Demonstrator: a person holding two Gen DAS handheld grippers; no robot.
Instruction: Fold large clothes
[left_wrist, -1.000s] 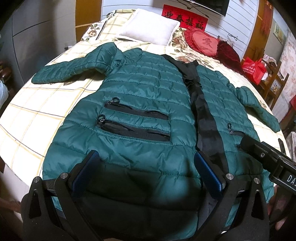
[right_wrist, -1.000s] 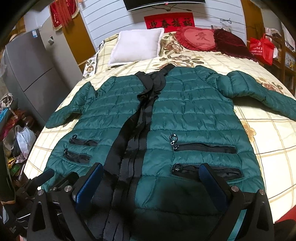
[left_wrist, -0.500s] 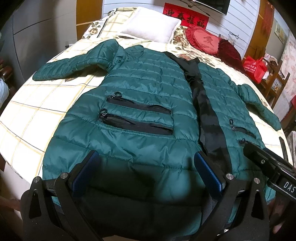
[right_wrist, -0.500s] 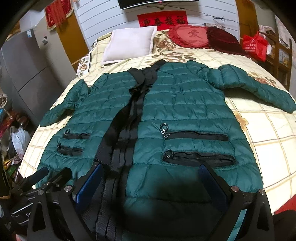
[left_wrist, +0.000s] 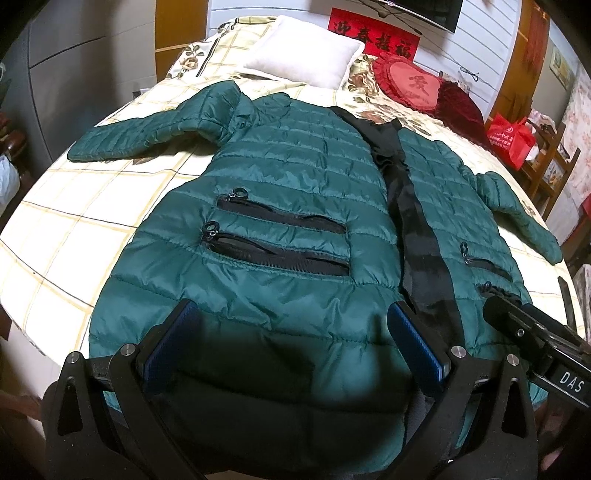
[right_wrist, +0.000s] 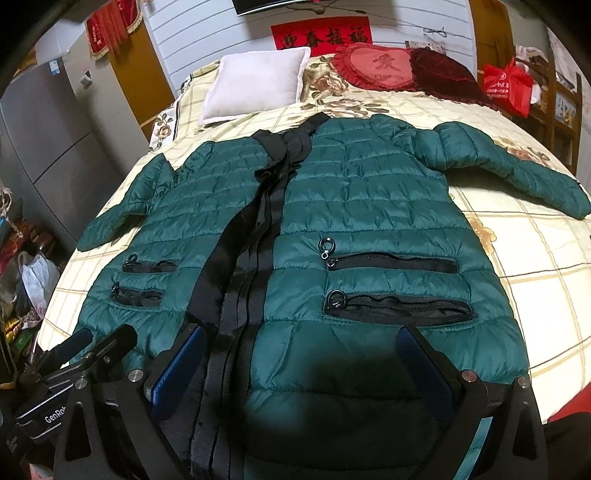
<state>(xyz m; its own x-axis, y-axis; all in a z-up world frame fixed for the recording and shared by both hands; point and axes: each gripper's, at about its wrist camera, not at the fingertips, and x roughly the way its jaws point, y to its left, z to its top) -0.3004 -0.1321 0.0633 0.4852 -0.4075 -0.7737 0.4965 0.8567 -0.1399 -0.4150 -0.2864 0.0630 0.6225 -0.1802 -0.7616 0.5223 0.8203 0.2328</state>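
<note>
A dark green quilted jacket (left_wrist: 295, 177) with a black zip band and black zip pockets lies flat, front up, on the bed, both sleeves spread out; it also shows in the right wrist view (right_wrist: 369, 206). My left gripper (left_wrist: 295, 343) is open and empty, just above the jacket's left hem area. My right gripper (right_wrist: 303, 362) is open and empty, above the right hem area beside the black zip band (right_wrist: 240, 280). The other gripper's body shows at the edge of each view.
The bed (left_wrist: 74, 221) has a yellow checked cover. A white pillow (left_wrist: 306, 59), a red heart cushion (left_wrist: 413, 85) and a dark red cushion sit at the head. A red bag (left_wrist: 511, 138) and wooden furniture stand right. A grey cabinet (right_wrist: 44, 125) and bags stand left.
Both grippers have lowered and come closer over the jacket's hem. Both stay open and the jacket has not moved.
</note>
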